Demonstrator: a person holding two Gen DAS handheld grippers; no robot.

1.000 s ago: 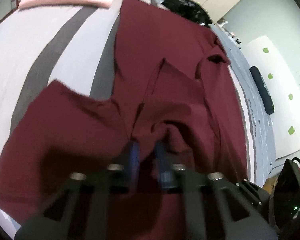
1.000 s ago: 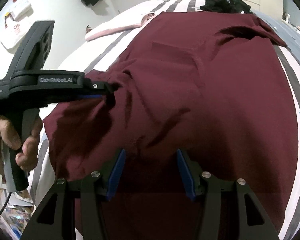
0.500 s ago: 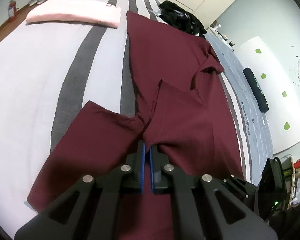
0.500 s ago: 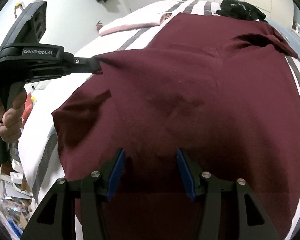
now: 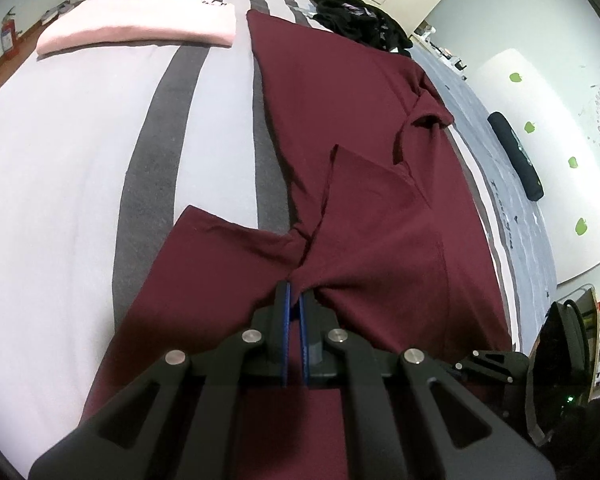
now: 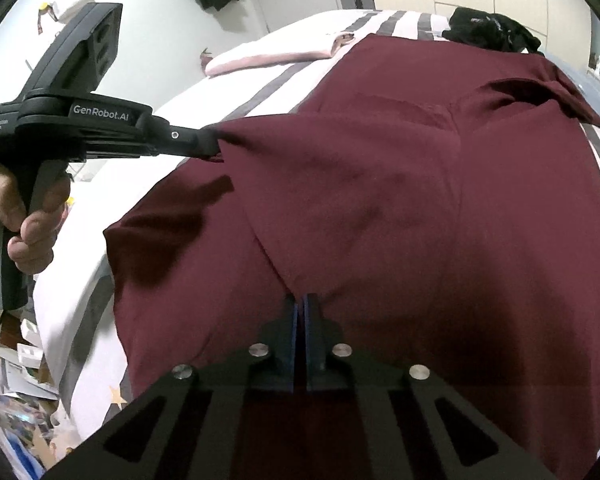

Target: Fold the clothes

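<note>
**Both grippers clamped on the maroon shirt**

Your right gripper (image 6: 300,304) has just been closing; its fingers (image 6: 290,336) now stand together with a pinch of the maroon shirt (image 6: 380,208) caught at their tips. Your left gripper (image 5: 295,292) has its fingers (image 5: 281,312) pressed together on a gathered fold of the same shirt, near the point where a sleeve (image 5: 220,248) branches off. In the right wrist view, your left gripper (image 6: 210,144) reaches in from the left, and the cloth rises from the bed to its tips. Your left hand (image 6: 24,216) wraps its grip.

The shirt lies spread on a bed (image 5: 80,160) with a white and grey striped cover. A folded pink garment (image 5: 140,26) lies at the far side of the bed, apart from the shirt. A black garment (image 5: 356,16) lies beyond the shirt's far end.
</note>
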